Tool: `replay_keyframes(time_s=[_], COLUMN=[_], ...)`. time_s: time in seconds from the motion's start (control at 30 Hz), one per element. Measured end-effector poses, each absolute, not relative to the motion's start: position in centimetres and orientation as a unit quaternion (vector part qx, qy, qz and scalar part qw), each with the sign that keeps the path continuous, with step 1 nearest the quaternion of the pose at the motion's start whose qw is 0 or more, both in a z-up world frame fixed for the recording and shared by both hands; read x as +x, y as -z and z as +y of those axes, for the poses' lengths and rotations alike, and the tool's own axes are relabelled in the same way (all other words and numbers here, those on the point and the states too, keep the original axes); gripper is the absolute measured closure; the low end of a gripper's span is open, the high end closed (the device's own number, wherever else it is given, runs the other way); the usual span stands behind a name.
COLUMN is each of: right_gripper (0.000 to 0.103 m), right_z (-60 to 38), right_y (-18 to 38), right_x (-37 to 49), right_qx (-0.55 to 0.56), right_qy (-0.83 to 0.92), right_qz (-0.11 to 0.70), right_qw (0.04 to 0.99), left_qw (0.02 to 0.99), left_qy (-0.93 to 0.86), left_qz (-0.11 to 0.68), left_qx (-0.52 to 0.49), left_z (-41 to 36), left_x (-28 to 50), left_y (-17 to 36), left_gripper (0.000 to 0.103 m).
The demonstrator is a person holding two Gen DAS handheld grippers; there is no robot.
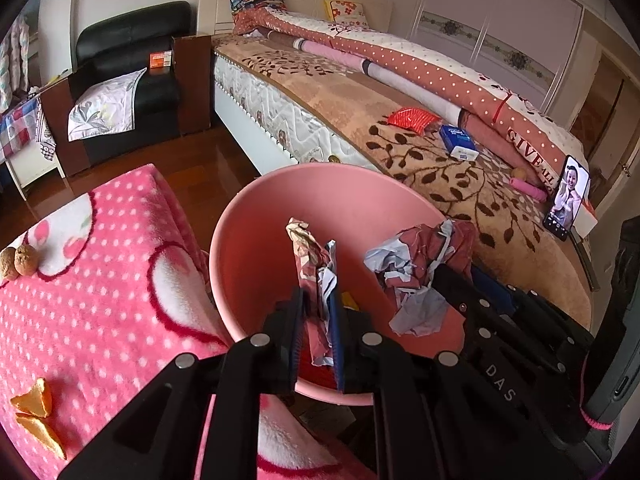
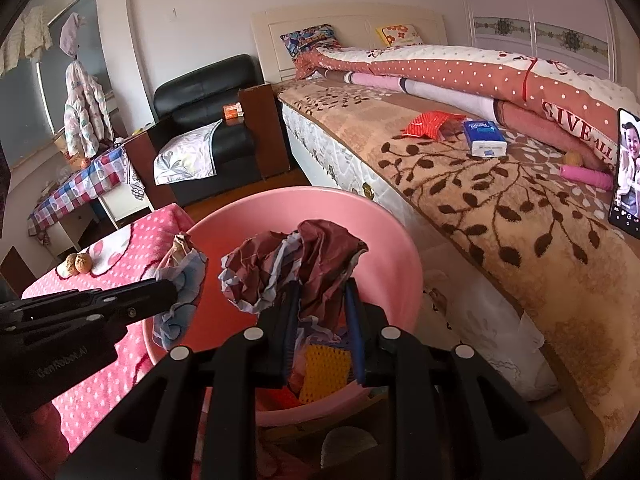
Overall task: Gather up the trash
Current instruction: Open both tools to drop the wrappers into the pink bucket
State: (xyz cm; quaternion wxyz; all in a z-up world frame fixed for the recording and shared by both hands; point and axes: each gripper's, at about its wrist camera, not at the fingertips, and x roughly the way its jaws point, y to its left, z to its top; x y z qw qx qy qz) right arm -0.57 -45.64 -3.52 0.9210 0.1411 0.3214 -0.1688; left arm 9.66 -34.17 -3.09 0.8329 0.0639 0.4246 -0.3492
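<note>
Black fingers of the left claw (image 1: pixel 316 320) are clamped on a narrow wad of crumpled paper (image 1: pixel 310 256), which stands up from between the fingertips with its long axis running away from the camera, over the open mouth of the pink bin (image 1: pixel 256 208). Just to its right, the right claw (image 2: pixel 322 296) is closed on a bigger, dark red crumpled wad (image 2: pixel 296 256), also hanging above the bin, straight over the yellow and red scraps already lying in the bottom. Both wads sit directly ahead of and slightly above their fingertips, inside the rim, so I judge the drop needs only an opening of either claw, no sideways travel. Orange peel (image 1: pixel 34 404) and two walnuts (image 1: pixel 18 264) lie left of the left claw on the pink blanket (image 1: pixel 100 300).
</note>
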Motion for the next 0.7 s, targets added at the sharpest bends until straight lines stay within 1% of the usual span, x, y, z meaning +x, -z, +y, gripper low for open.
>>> replay_keyframes(time_s=[0.07, 0.17, 0.2, 0.33, 0.43, 0.57, 0.7], right_gripper=[0.080, 0.080, 0.080, 0.080, 0.080, 0.078, 0.073], right_z=[-45.6, -45.6, -45.7, -45.8, -45.9, -46.1, -46.0], right_y=[3.6, 3.6, 3.6, 3.8, 3.8, 4.0, 4.0], right_x=[-0.5, -0.5, -0.5, -0.4, -0.4, -0.4, -0.4], right_qx=[0.142, 0.141, 0.142, 0.144, 0.148, 0.155, 0.162], right_qy=[0.169, 0.169, 0.169, 0.169, 0.169, 0.164, 0.160], right_qz=[0.323, 0.323, 0.322, 0.323, 0.323, 0.323, 0.328], right_qw=[0.921, 0.921, 0.921, 0.920, 0.919, 0.919, 0.917], left_qw=[0.832, 0.832, 0.832, 0.833, 0.835, 0.839, 0.842], left_qy=[0.348, 0.344, 0.343, 0.340, 0.336, 0.332, 0.330], left_qz=[0.427, 0.431, 0.431, 0.432, 0.431, 0.428, 0.424], left_qx=[0.063, 0.062, 0.062, 0.061, 0.059, 0.055, 0.047], left_z=[-34.3, -34.3, -34.3, -34.2, -33.9, -33.4, -32.7], left_x=[9.7, 9.8, 9.8, 9.7, 9.6, 9.5, 9.3], left_y=[3.2, 3.5, 3.5, 3.4, 3.2, 2.6, 2.0], left_gripper=[0.092, 0.086, 0.086, 0.071, 0.064, 0.062, 0.061])
